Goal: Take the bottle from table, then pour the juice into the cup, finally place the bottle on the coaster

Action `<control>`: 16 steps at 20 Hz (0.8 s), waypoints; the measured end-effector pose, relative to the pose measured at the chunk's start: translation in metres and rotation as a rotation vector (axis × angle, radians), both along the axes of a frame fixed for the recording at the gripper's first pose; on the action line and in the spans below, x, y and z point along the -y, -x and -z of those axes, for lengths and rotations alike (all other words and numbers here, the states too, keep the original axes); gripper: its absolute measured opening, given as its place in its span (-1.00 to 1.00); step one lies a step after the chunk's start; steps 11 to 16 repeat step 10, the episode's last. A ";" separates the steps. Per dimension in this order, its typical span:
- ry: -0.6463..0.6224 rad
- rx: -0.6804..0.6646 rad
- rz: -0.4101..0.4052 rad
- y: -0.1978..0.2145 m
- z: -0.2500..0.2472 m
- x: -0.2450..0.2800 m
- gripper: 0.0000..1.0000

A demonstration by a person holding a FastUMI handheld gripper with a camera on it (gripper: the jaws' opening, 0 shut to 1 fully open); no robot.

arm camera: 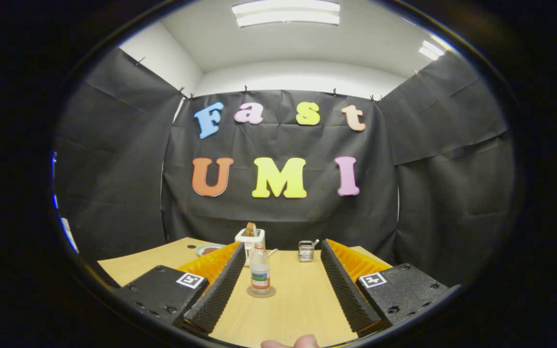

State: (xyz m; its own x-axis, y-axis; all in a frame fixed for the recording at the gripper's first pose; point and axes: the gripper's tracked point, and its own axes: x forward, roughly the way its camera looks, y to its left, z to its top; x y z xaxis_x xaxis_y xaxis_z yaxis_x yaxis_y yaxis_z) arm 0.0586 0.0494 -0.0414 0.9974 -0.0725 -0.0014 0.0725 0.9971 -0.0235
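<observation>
On the worktop (pixel 298 299), light wood, the bottle (pixel 260 273) stands upright on a round coaster (pixel 261 292), seated on it, label band facing the camera. Bottle is clear, capped, with a little liquid low down; exact fill hard to tell. Claw (pixel 281 251) is spread wide, both fingers apart and touching nothing; the bottle sits between them, nearer the left finger, with a clear gap to each. Fingers (pixel 218 290) have ribbed inner faces, angled outward from the bottle. Behind the bottle and just touching its outline in view: a white toaster (pixel 250 239) with a brown slice sticking out of the top. Left of the toaster, partly hidden by the left finger, a small plate (pixel 207 250) with something reddish on it. Right of the bottle and farther back, a small metal cup (pixel 305 251) with a handle or spoon poking up on its right side; contents cannot be seen. A thin pale stick shows just right of the bottle's shoulder; unclear what. Fingertip of a person (pixel 290 342) shows nearest the camera, below the bottle, at the worktop's near edge.
</observation>
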 end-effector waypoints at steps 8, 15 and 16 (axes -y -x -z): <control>0.004 0.001 -0.001 0.000 -0.001 -0.003 1.00; 0.006 0.006 0.001 0.000 -0.002 -0.003 1.00; 0.006 0.006 0.001 0.000 -0.002 -0.003 1.00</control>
